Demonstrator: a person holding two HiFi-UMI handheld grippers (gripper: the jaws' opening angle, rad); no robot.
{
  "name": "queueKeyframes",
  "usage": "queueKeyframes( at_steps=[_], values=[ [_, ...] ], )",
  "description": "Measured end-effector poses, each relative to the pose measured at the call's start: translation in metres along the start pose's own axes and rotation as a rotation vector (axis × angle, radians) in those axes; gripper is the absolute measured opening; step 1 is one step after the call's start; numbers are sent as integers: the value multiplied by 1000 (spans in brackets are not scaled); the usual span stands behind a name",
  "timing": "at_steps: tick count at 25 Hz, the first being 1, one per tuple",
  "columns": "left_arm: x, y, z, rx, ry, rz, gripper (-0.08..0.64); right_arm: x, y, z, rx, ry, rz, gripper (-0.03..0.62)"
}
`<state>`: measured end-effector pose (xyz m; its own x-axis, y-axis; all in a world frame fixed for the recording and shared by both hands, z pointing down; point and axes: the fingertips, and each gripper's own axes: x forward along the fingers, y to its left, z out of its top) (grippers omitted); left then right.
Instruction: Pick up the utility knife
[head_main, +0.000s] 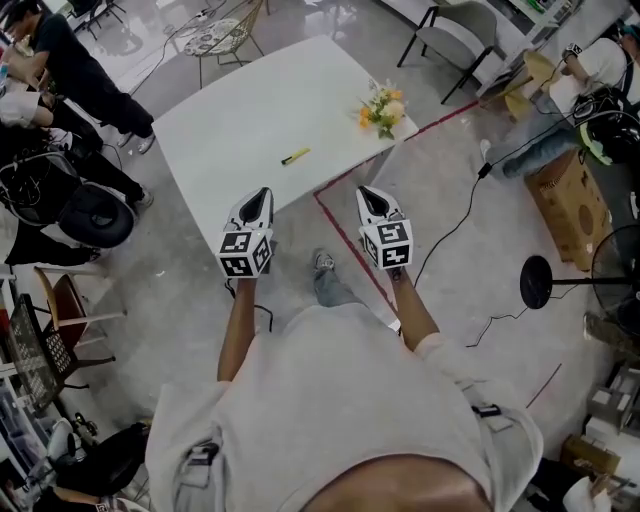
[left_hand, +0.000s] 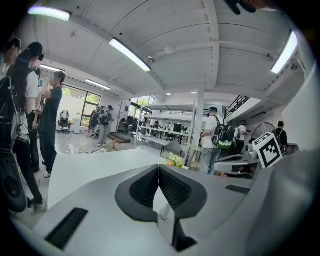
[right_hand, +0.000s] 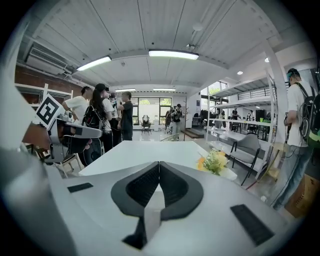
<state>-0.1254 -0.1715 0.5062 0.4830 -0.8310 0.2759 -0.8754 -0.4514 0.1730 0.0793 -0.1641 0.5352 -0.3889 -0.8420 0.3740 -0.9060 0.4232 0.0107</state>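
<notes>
A small yellow utility knife (head_main: 295, 156) lies on the white table (head_main: 240, 110), near its front edge. My left gripper (head_main: 263, 191) hovers at the table's near edge, just below and left of the knife, its jaws shut and empty. Off the table's front corner and over the floor, my right gripper (head_main: 364, 191) is shut with nothing in it. In the left gripper view the black pads (left_hand: 150, 185) meet over the table (left_hand: 100, 162); the knife is hidden there. The right gripper view shows the pads (right_hand: 172, 185) pressed together before the table (right_hand: 145, 152).
A bunch of orange and yellow flowers (head_main: 383, 110) stands at the table's right corner. Red tape (head_main: 345, 235) marks the floor beside the table. People (head_main: 70, 75) and chairs stand at the left, a cardboard box (head_main: 570, 205) and fan stand (head_main: 540, 282) at the right.
</notes>
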Motion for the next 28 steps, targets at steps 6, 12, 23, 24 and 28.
queueKeyframes(
  at_steps=[6,12,23,24,28],
  values=[
    [51,16,27,4,-5,13,20,49,-31,26,-1,-11,20,31],
    [95,34,44,4,1,30,20,90,-58,42,0,-10,36,31],
    [146,55,44,-12,39,51,20,145,-78,46,-7,27,87,31],
    [147,57,41,-14,48,53,20,147,-77,45,-6,33,91,31],
    [151,60,30,-18,81,54,20,154,-73,36,3,58,105,31]
  ],
)
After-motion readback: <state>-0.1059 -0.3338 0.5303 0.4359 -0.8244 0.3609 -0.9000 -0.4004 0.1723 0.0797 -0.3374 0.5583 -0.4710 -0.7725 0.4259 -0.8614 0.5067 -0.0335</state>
